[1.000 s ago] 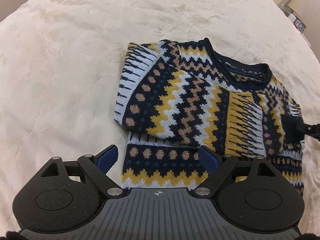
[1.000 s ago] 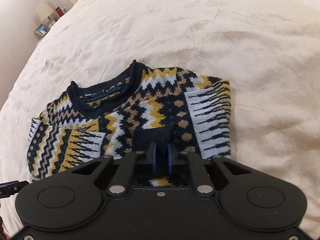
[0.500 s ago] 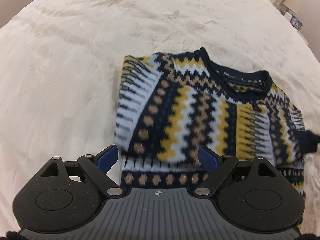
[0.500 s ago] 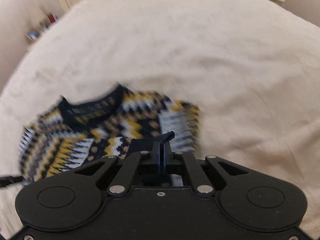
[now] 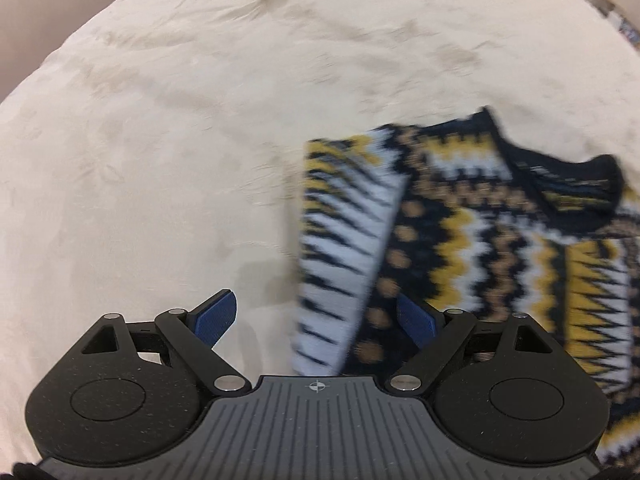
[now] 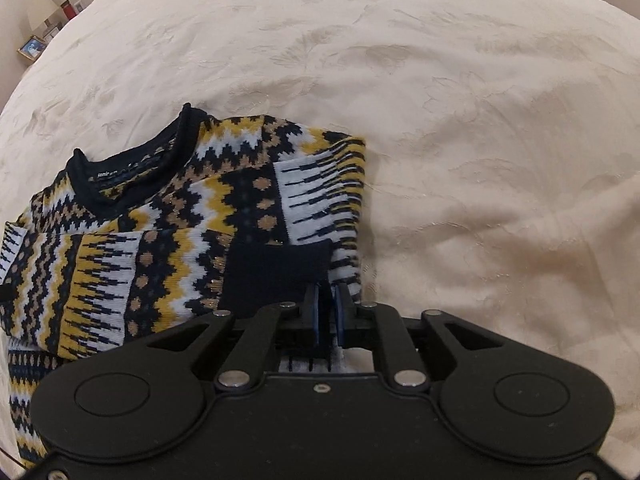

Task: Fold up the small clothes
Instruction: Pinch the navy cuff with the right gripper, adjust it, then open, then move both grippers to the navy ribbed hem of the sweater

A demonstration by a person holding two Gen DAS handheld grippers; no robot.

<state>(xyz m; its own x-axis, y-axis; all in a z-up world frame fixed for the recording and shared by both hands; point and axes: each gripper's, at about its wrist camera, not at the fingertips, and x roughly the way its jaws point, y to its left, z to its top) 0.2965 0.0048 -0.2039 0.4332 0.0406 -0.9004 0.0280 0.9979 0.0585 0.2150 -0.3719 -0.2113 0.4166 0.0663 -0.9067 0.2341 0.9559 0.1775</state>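
Currently mid-fold on the patterned sweater [image 6: 192, 216], lying on the cream bedspread [image 6: 460, 100] with both sleeves already tucked across the front and collar [image 6: 132, 172] pointing away. Right gripper [image 6: 326, 312] sitting at the navy cuff [image 6: 276, 276] of the folded-in sleeve; jaws have just been opening a crack, narrow gap visible between the pads, cuff edge right at the tips but not clamped between them, so reads as a release after laying the sleeve down. Left gripper [image 5: 316, 320] hanging over the sweater's other side edge, jaws spread wide, nothing pinched, one blue pad [image 5: 216, 316] over bare bedspread and the other over the knit. Left view motion-blurred, so exact contact with the fabric unclear.

Next move, by judgement: back right jaws clear of the cuff without dragging it, then get both onto the hem corners and bring the bottom up toward the collar. Risk: loose sleeve folds sliding open during the lift.
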